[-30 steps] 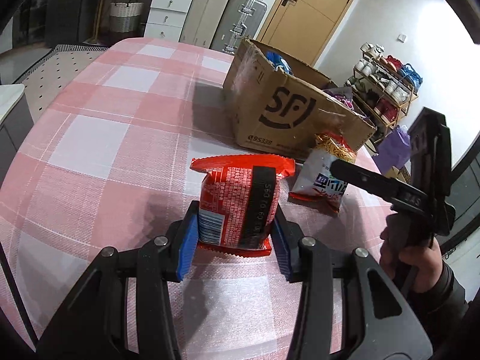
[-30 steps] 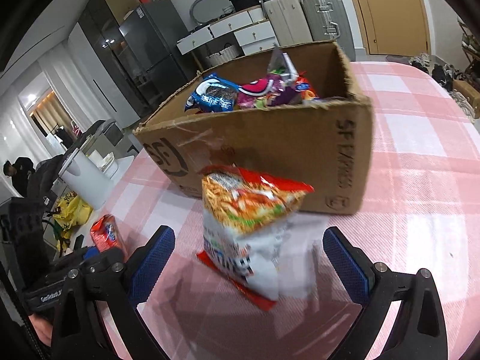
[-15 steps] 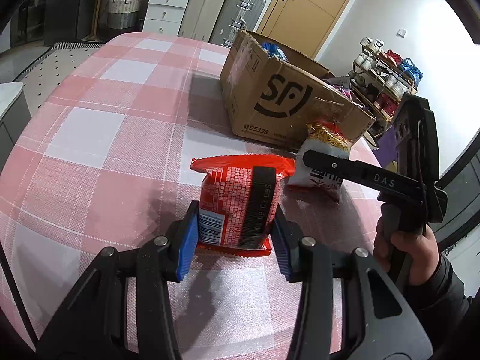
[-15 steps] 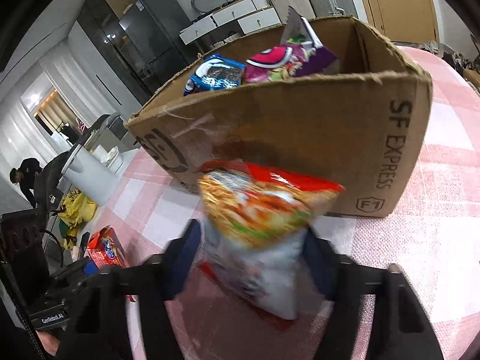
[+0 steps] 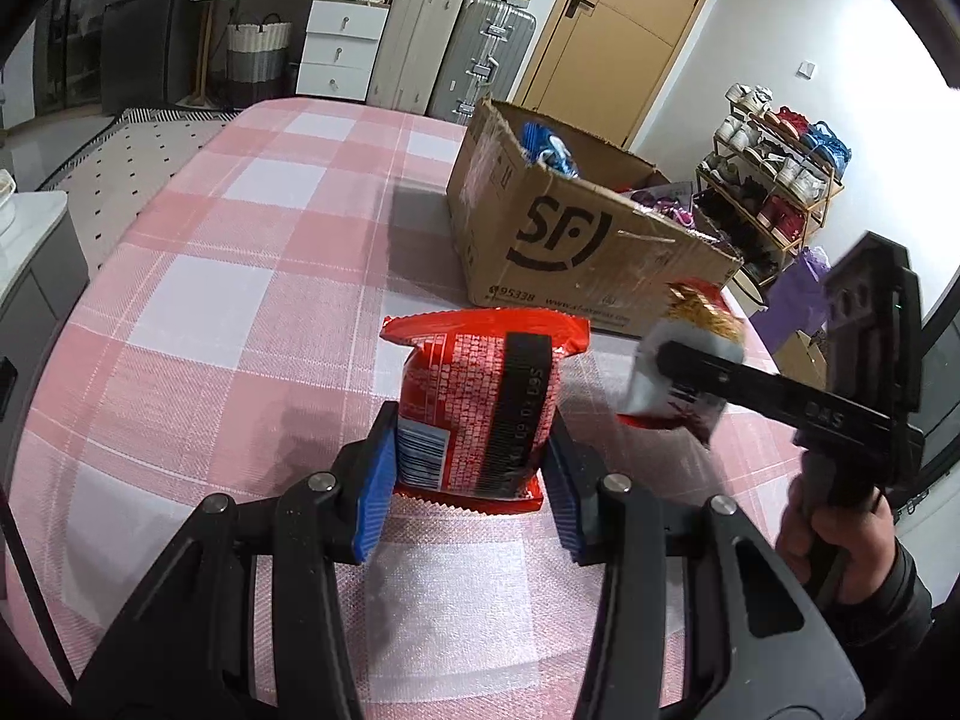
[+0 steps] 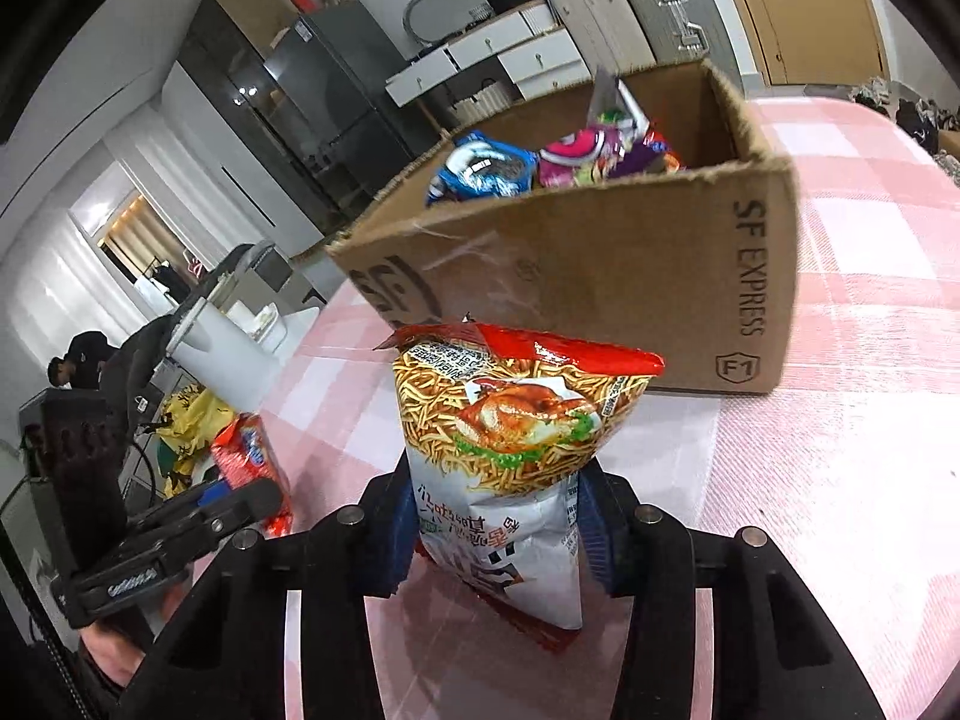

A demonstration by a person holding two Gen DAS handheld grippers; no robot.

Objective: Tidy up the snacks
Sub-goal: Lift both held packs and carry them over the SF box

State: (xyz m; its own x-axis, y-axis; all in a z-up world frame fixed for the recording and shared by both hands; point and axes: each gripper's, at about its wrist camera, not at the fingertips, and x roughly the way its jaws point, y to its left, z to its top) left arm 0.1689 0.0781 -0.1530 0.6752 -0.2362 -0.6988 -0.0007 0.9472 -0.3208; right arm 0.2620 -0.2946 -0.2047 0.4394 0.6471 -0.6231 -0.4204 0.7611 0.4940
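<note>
covering the table, a pink checked cloth point(image 5: 240, 228); left fingers point(image 5: 384, 480) pinch red packet point(image 5: 480, 408), right fingers point(image 6: 591, 522) just closed on noodle bag point(image 6: 510, 438).

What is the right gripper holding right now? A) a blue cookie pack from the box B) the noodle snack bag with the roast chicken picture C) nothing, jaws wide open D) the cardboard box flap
B: the right gripper has its blue pads pressed on both sides of the noodle snack bag, in front of the cardboard box.
</note>
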